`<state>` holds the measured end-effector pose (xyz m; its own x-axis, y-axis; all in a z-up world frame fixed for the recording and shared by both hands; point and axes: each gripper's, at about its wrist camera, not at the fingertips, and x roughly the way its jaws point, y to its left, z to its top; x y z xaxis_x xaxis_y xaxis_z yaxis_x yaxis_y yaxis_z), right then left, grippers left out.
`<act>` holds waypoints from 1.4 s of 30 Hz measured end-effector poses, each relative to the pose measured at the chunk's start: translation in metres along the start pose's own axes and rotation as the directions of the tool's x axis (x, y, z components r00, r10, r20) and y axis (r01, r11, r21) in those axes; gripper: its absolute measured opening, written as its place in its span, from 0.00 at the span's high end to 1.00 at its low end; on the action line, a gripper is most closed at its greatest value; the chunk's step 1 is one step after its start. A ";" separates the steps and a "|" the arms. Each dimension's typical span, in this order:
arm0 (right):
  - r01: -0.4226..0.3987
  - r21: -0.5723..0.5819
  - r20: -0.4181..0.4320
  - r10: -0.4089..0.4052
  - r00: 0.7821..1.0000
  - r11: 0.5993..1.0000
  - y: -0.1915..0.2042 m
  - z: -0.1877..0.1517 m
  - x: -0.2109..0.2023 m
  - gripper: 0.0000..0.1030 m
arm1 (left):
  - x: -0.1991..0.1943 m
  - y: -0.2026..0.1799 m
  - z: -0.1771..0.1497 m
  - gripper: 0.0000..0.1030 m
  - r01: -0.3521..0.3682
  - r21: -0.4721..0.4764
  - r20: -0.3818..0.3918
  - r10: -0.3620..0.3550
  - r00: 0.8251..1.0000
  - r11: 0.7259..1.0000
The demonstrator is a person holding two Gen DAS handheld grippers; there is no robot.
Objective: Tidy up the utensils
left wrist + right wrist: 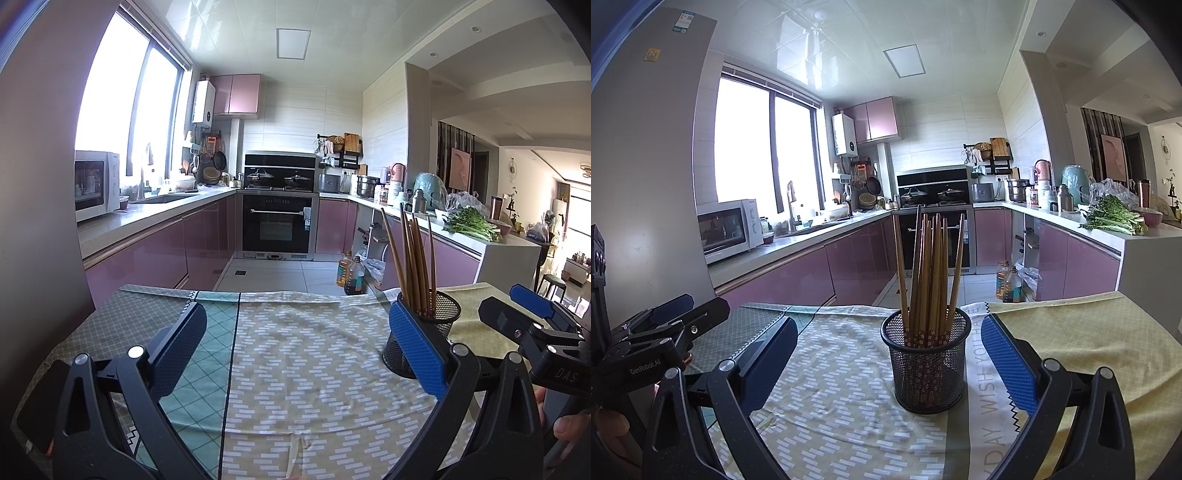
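Holder: black wire-mesh cylindrical cup (pixel 926 363), stood at frame centre on the patterned-cloth bench (pixel 827 387).
Contents: brown wooden chopsticks (pixel 929 273), held upright.
Left gripper (pixel 295 343): jaws spread, nothing pinched.
Right gripper (pixel 889 354): jaws spread, flanking the cup.

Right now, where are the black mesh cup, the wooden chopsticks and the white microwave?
Black mesh cup (pixel 929 373): right wrist view, front wall.
Brown wooden chopsticks (pixel 932 269): right wrist view, mid-shafts.
White microwave (pixel 729 229): right wrist view, door.

Both wrist cameras sit low over the cloth-covered counter (pixel 295 350), facing the kitchen's far oven wall. The right view looks straight at the near mesh holder (pixel 926 365); the left view, set further left, catches it (pixel 436 325) at its right.
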<state>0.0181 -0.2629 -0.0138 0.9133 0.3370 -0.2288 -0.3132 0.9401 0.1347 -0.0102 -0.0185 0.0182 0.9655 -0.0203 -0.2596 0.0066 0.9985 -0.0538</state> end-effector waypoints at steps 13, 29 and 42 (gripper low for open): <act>-0.001 0.003 -0.002 0.001 1.000 1.000 0.000 0.000 0.000 0.06 | 0.000 0.000 0.000 0.05 0.001 0.000 0.000 -0.001 1.000 1.000; -0.002 0.005 -0.004 0.002 1.000 1.000 0.000 -0.001 0.001 0.06 | 0.000 -0.002 0.000 0.05 0.000 0.001 -0.001 0.000 1.000 1.000; -0.002 0.004 -0.007 0.002 1.000 1.000 -0.001 -0.003 0.003 0.06 | 0.000 -0.005 -0.003 0.05 -0.024 0.034 0.021 0.024 1.000 0.999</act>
<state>0.0201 -0.2623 -0.0171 0.9108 0.3390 -0.2356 -0.3137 0.9393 0.1387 -0.0111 -0.0235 0.0161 0.9705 0.0043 -0.2409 -0.0080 0.9999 -0.0143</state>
